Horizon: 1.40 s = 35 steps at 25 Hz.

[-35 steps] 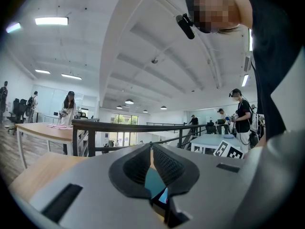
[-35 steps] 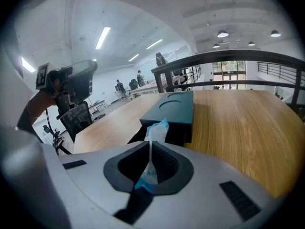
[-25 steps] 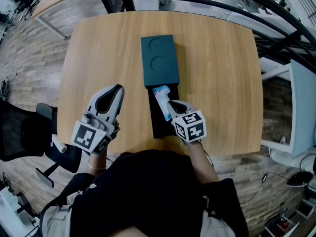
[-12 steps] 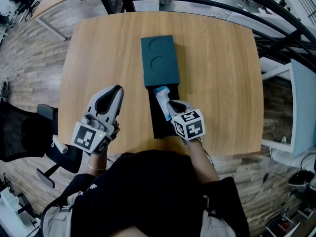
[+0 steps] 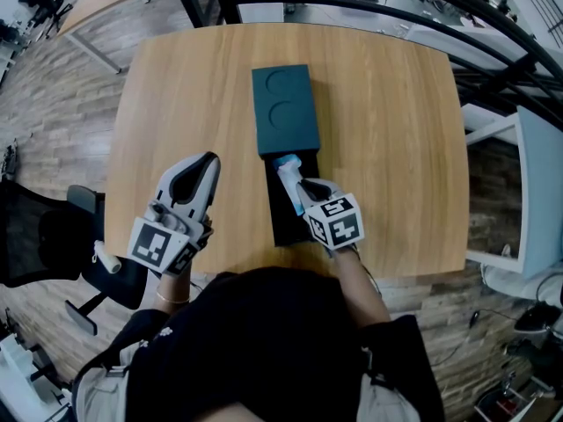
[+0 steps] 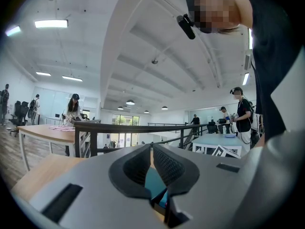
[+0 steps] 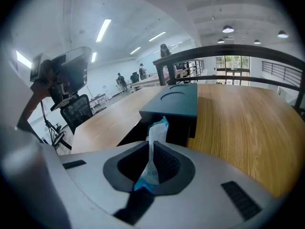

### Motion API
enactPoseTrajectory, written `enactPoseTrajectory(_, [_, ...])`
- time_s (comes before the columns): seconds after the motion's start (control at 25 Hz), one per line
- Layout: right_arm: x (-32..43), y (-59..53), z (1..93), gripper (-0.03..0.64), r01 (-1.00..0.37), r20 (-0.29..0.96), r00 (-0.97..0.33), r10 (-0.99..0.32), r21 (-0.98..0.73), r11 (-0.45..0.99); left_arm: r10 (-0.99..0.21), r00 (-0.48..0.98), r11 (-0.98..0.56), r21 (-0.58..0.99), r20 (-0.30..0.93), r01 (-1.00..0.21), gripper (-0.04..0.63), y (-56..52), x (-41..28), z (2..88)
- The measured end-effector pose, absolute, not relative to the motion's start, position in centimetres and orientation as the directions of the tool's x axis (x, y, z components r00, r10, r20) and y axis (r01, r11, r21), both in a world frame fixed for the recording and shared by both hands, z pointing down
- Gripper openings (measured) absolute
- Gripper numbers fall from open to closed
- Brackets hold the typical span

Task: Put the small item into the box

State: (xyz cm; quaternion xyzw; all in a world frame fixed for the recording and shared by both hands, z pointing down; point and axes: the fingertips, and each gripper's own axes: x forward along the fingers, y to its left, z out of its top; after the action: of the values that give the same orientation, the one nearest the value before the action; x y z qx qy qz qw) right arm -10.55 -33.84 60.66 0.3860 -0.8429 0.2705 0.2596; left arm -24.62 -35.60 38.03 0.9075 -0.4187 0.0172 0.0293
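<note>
A dark teal lid (image 5: 284, 108) lies mid-table, slid back off a long black box (image 5: 278, 225) whose near part stands open. My right gripper (image 5: 299, 188) hovers over that open part, shut on a small white-and-blue packet (image 5: 287, 172). In the right gripper view the packet (image 7: 156, 130) sticks up from between the jaws of the right gripper (image 7: 152, 146), with the lid (image 7: 176, 99) just beyond it. My left gripper (image 5: 209, 159) rests left of the box, apart from it. Its jaws meet with nothing between them in the left gripper view (image 6: 151, 149).
The wooden table (image 5: 396, 130) has a front edge close to the person's body. A black office chair (image 5: 53, 236) stands off its left side, a black railing (image 5: 352, 3) runs behind, and a white table (image 5: 538, 192) sits to the right.
</note>
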Motion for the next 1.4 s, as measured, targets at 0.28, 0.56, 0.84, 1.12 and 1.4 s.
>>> enactPoseTrajectory(0.28, [-10.3,-33.7,60.6,0.032,-0.794,0.643,-0.563,-0.519,-0.246,0.556,-0.759,0.650,-0.649,0.031,0.050,-0.760,0.025,-35.1,-24.7,37.7])
enactPoseTrajectory(0.56, [-9.7,-34.0,59.9,0.032,-0.802,0.630,-0.557,-0.542,-0.238,0.547,-0.757,0.652,-0.651,0.037,0.036,-0.758,0.025,-35.1,-24.1,37.3])
enactPoseTrajectory(0.84, [-9.3,-34.0,58.1,0.032,-0.810,0.587,-0.561,-0.584,-0.242,0.535,-0.746,0.665,-0.665,0.035,0.031,-0.746,0.025,-34.8,-23.7,37.0])
enactPoseTrajectory(1.12, [-8.3,-34.2,54.5,0.032,-0.824,0.490,-0.564,-0.665,-0.273,0.497,-0.729,0.684,-0.683,0.033,0.028,-0.729,0.025,-34.4,-23.2,37.0])
enactPoseTrajectory(1.4, [-7.8,-34.4,50.8,0.031,-0.824,0.399,-0.567,-0.721,-0.277,0.495,-0.724,0.690,-0.689,0.028,0.025,-0.724,0.025,-34.1,-23.0,37.0])
